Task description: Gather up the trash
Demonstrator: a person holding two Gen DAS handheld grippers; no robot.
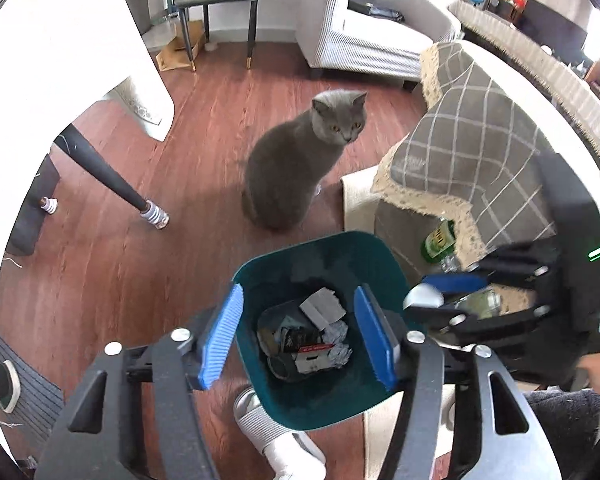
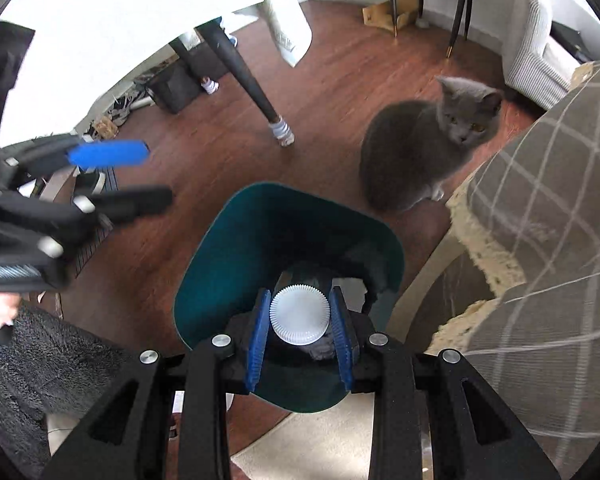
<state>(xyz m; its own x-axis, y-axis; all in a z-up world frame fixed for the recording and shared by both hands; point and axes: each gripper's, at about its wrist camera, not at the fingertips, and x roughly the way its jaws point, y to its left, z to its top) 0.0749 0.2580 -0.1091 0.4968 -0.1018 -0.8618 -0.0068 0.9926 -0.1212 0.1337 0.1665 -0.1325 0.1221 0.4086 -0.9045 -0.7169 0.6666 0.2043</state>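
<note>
- The right gripper (image 2: 300,338) is clamped on a clear plastic bottle with a white ribbed cap (image 2: 299,315), above the teal plastic waste bin (image 2: 204,264).
- The left gripper (image 1: 300,336) hangs empty, jaws apart, over the bin's crumpled paper and cartons (image 1: 314,336).
- A grey cat (image 1: 300,156) sits on the wooden floor (image 1: 100,260) just beyond the bin.

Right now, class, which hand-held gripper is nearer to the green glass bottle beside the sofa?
Right. The right hand-held gripper, clamping a white-capped bottle, hovers just below the green bottle; the left hand-held gripper sits open over the teal bin.
</note>
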